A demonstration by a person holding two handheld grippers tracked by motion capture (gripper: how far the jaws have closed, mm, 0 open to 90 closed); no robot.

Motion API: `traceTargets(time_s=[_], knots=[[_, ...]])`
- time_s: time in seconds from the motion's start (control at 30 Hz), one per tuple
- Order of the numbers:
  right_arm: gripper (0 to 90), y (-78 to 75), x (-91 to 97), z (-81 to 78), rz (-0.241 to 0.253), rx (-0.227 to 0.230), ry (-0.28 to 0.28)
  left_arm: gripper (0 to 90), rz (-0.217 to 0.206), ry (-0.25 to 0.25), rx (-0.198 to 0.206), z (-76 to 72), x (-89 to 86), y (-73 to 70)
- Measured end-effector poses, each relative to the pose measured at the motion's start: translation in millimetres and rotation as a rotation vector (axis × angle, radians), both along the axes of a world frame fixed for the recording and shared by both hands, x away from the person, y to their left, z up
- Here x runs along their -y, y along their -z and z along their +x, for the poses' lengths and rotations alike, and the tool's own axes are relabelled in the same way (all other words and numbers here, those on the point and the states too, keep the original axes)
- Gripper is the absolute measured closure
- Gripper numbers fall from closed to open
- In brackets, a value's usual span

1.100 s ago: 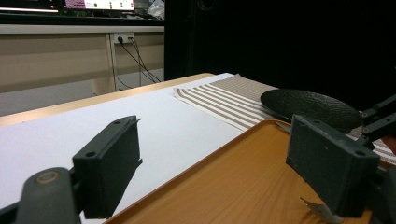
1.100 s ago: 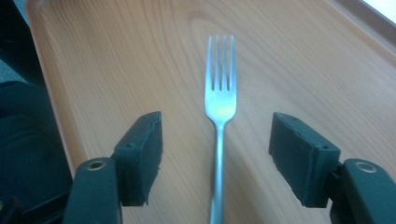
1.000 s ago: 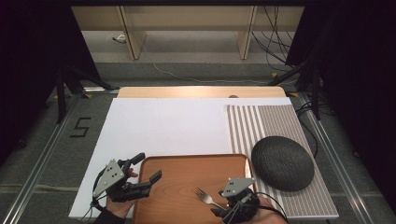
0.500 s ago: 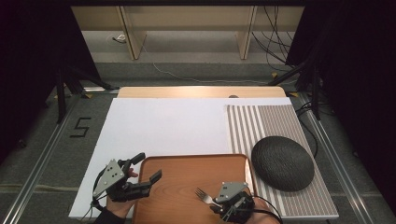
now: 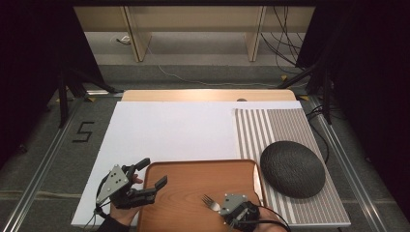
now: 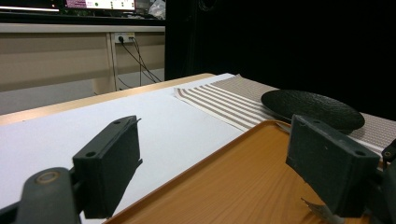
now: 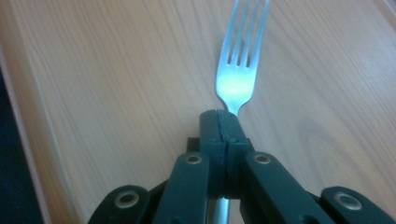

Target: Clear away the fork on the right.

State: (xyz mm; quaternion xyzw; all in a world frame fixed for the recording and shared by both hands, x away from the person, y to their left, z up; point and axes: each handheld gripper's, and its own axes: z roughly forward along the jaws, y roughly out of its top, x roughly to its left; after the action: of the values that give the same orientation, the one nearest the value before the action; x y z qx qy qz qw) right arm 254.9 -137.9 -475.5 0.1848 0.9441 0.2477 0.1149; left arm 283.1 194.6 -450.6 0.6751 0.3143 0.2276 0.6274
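A silver fork point(image 5: 211, 202) point(image 7: 237, 70) lies over the brown wooden tray point(image 5: 193, 179) near the tray's front right, tines pointing up and left. My right gripper point(image 5: 223, 209) point(image 7: 220, 122) is shut on the fork's neck, just behind the tines. My left gripper point(image 5: 151, 174) point(image 6: 215, 158) stands open at the tray's front left corner, one jaw over the white sheet, the other over the tray point(image 6: 233, 182), with nothing between them. A dark round plate point(image 5: 292, 168) point(image 6: 313, 108) rests on the striped mat point(image 5: 270, 128) to the right of the tray.
A white sheet point(image 5: 169, 130) covers the table's left and middle. The tray's raised rim point(image 7: 23, 140) runs along the left of the right gripper view. Beyond the table's far edge stand pale shelves point(image 5: 193, 29) and cables on the floor.
My right gripper has drawn back toward the front edge with the fork in it. The left gripper has held still.
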Motion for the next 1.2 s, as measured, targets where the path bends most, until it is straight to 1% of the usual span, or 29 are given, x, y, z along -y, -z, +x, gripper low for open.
traceTargets(time_s=[0.07, 0.17, 0.4, 0.43, 0.73, 0.8, 0.83, 0.9, 1.07, 1.2], knots=[[90.0, 0.4, 1.1, 0.3, -0.007, 0.0, 0.005, 17.0, 0.0, 0.001, 0.001, -0.1, -0.1, 0.0], [90.0, 0.9, 2.4, 2.1, -0.024, 0.018, 0.008, 17.0, -0.002, 0.001, 0.001, 0.1, -0.3, 0.0], [90.0, 1.3, 10.2, 6.2, -0.034, 0.022, 0.044, 17.0, -0.002, 0.0, 0.0, 0.2, -0.2, 0.1], [90.0, 1.4, 11.9, 6.8, -0.042, 0.025, 0.042, 17.0, -0.002, -0.001, -0.001, 0.3, -0.3, 0.2], [90.0, 0.7, 20.5, 11.1, -0.045, 0.028, 0.069, 17.0, 0.0, -0.004, 0.001, 0.2, -1.2, 0.3], [90.0, 0.3, 22.6, 11.5, -0.047, 0.026, 0.085, 17.0, 0.001, -0.004, 0.001, -0.1, -1.2, 0.4], [90.0, 0.5, 23.6, 12.2, -0.047, 0.033, 0.083, 17.0, 0.002, -0.004, 0.001, -0.3, -1.3, 0.3], [90.0, 0.1, 24.9, 12.2, -0.054, 0.031, 0.093, 17.0, 0.002, -0.005, 0.002, -0.6, -1.5, 0.2], [90.0, 0.0, 29.4, 14.1, -0.053, 0.032, 0.105, 17.0, 0.002, -0.006, 0.002, -0.5, -1.7, 0.2], [90.0, -0.4, 32.8, 15.4, -0.054, 0.027, 0.126, 17.0, 0.002, -0.005, 0.001, -0.4, -1.5, 0.2]])
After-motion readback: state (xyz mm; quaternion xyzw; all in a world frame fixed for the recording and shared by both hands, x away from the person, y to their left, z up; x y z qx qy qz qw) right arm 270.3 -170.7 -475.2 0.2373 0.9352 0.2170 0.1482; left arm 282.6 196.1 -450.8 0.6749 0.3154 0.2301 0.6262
